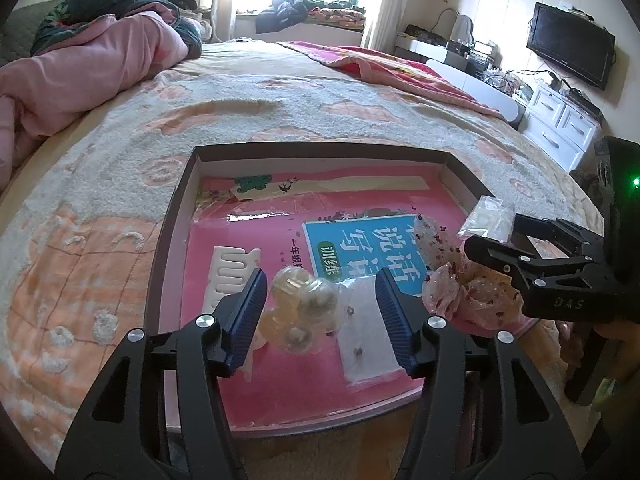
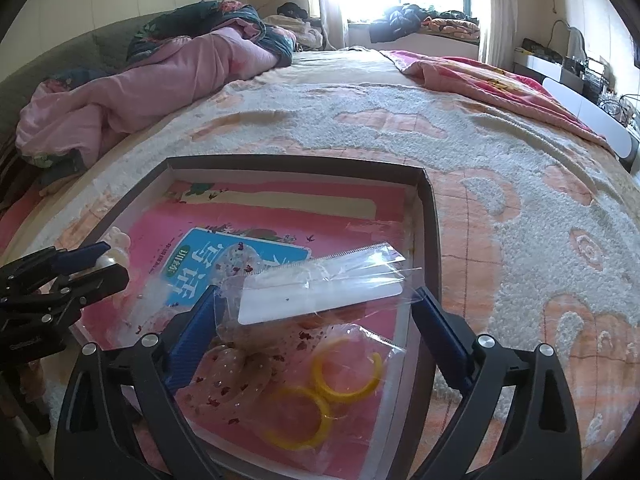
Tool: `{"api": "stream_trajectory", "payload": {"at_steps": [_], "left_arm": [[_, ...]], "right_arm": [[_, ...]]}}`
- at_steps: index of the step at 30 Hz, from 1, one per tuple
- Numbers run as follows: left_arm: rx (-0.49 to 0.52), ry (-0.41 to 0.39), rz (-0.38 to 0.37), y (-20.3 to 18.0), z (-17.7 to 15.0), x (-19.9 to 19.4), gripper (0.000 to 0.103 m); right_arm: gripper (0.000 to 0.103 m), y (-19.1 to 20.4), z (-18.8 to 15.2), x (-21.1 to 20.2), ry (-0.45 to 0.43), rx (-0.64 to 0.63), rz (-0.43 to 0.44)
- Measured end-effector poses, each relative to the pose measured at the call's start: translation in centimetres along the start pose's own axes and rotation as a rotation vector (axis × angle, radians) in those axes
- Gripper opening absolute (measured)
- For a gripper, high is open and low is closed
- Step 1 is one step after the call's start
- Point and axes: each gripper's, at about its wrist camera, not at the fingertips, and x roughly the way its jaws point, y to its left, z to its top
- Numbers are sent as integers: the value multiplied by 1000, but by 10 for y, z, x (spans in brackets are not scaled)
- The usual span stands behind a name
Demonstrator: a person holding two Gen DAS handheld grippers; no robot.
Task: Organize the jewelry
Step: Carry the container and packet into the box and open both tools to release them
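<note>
A shallow dark-rimmed box (image 1: 176, 216) lies on the bed with a pink book cover (image 1: 280, 380) as its floor. My left gripper (image 1: 320, 312) is open over a yellowish pearl hair clip (image 1: 298, 304) and a small clear bag with earrings on a white card (image 1: 364, 340). A white comb (image 1: 228, 272) lies to its left. My right gripper (image 2: 316, 328) is open around a clear bag with a white card (image 2: 320, 292), above a pink flecked scrunchie (image 2: 240, 368) and two yellow rings in a bag (image 2: 340, 372). The scrunchie also shows in the left wrist view (image 1: 460, 288).
The box (image 2: 430, 232) sits on a cream and peach chenille bedspread (image 1: 280, 112). A pink quilt (image 1: 80, 68) is heaped at the far left, a red blanket (image 1: 400, 68) at the far right. A white dresser (image 1: 560, 124) and a TV (image 1: 570, 50) stand beyond the bed.
</note>
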Motion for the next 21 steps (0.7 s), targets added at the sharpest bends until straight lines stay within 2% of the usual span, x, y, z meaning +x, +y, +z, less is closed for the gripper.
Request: {"api": "stream_trajectory", "payload": {"at_steps": [13, 21], "left_arm": [[-15, -15, 1, 3, 2, -7, 54], [-27, -23, 2, 2, -1, -15, 63]], "right_arm": [[94, -2, -6, -16, -30, 11, 3], [94, -2, -13, -36, -74, 16, -2]]}}
